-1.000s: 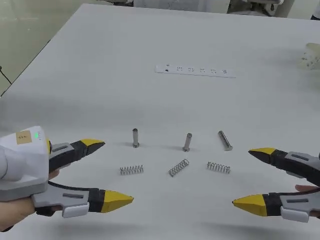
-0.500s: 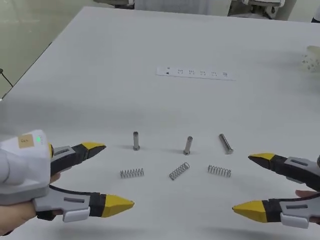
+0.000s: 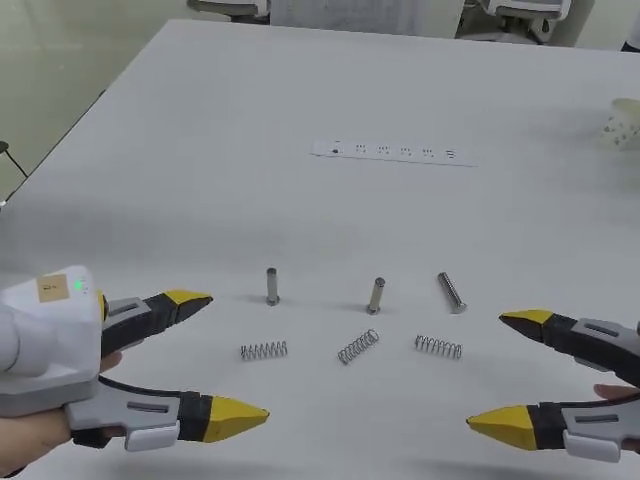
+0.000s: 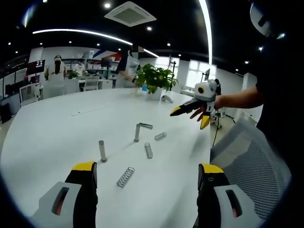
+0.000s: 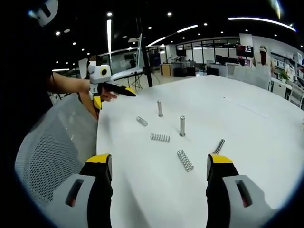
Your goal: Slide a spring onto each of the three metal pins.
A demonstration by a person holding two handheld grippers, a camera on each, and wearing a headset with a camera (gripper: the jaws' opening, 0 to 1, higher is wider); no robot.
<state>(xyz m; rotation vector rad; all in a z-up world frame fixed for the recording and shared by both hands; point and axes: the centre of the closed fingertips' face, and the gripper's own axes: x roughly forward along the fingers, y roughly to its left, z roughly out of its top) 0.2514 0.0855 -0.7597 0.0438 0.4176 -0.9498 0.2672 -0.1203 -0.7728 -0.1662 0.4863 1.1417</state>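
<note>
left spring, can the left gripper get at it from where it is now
Probably yes: the left gripper has its jaws open, and the left spring lies flat just ahead of them with nothing lying between.

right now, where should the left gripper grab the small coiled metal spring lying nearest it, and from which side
Grip the small coiled metal spring across its middle, coming down from above with the left gripper. It lies flat on the white table, long axis sideways in the head view, so closing front-to-back likely leaves both ends free for the upright metal pin behind it.
</note>
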